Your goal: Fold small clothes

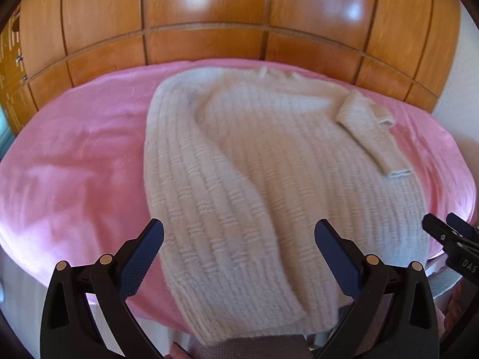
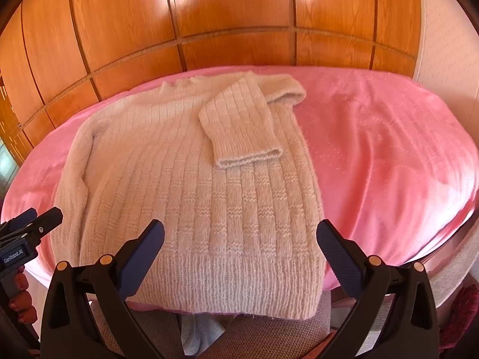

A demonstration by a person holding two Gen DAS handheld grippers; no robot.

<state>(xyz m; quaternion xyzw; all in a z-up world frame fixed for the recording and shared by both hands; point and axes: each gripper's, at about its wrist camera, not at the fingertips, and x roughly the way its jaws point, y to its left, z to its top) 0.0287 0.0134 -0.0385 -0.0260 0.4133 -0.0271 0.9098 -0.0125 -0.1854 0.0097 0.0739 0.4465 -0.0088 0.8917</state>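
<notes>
On the pink blanket [image 2: 374, 137], sweater [image 2: 191, 197] (seemingly flat); both grippers [image 1: 239, 233] [image 2: 239, 233] gape, empty.

A pink blanket [image 1: 74, 164] [image 2: 389, 149] covers the bed, soft and slightly rumpled, with faint stitched dotted lines showing on its right part. Behind it rises a glossy wooden wardrobe [image 1: 209, 30] [image 2: 233, 24], its orange-brown panels split by thin vertical seams and one horizontal rail, bright light glaring off the doors. A pale wall [image 2: 443, 45] stands at the right of the wardrobe. At the near edge of the bed, below the blanket, sits grey woven fabric [image 2: 143, 329], with a light blue-grey cloth [image 2: 197, 335] just beside it. A dark red fuzzy fabric [image 2: 461, 317] shows at the far lower right.
</notes>
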